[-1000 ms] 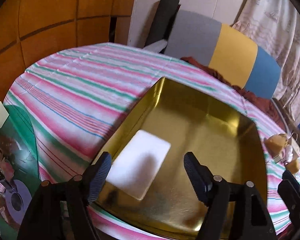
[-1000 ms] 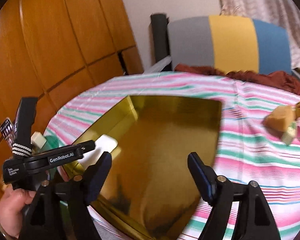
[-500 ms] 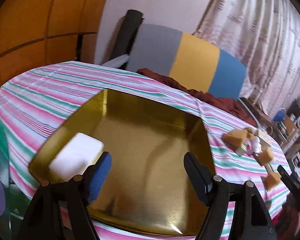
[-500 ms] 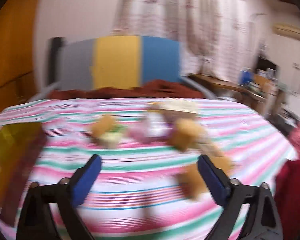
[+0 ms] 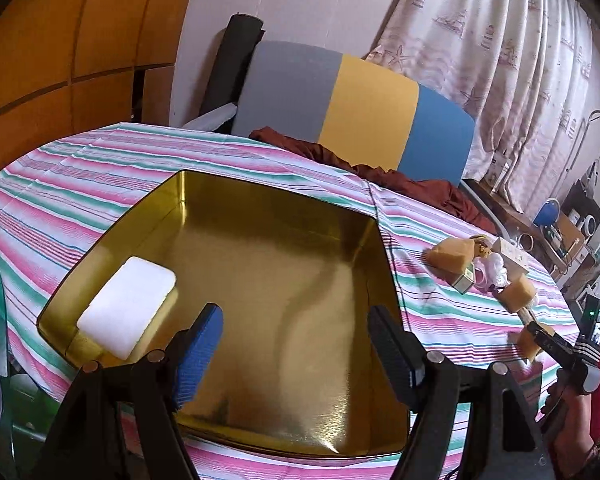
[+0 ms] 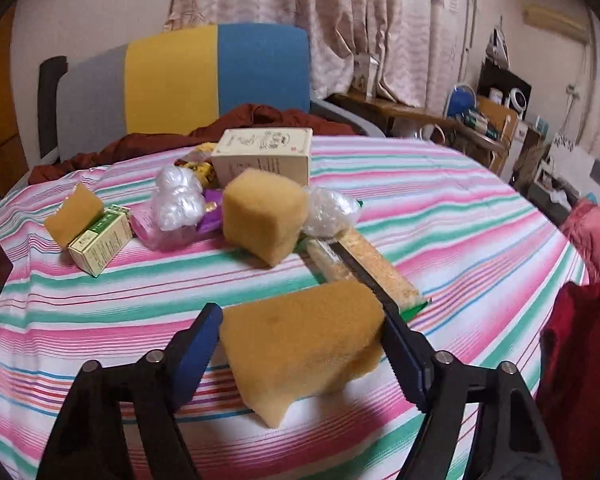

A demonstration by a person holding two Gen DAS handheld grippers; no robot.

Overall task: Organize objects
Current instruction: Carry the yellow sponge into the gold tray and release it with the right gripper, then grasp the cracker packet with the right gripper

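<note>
A gold tin box lies open on the striped tablecloth, with a white block in its near left corner. My left gripper is open and empty over the box's near edge. My right gripper is open, its jaws on either side of a yellow sponge that rests on the cloth; the sponge fills the gap. Behind it lie another sponge, a third sponge, a small green-and-cream carton, a cream box, plastic bags and a long cracker pack.
A grey, yellow and blue chair back with a brown cloth stands behind the table. Curtains and a cluttered desk are at the right. A red garment hangs at the table's right edge.
My right gripper swung right from the gold box to the pile and now straddles a yellow sponge. My left gripper turned right a little, still over the box.
</note>
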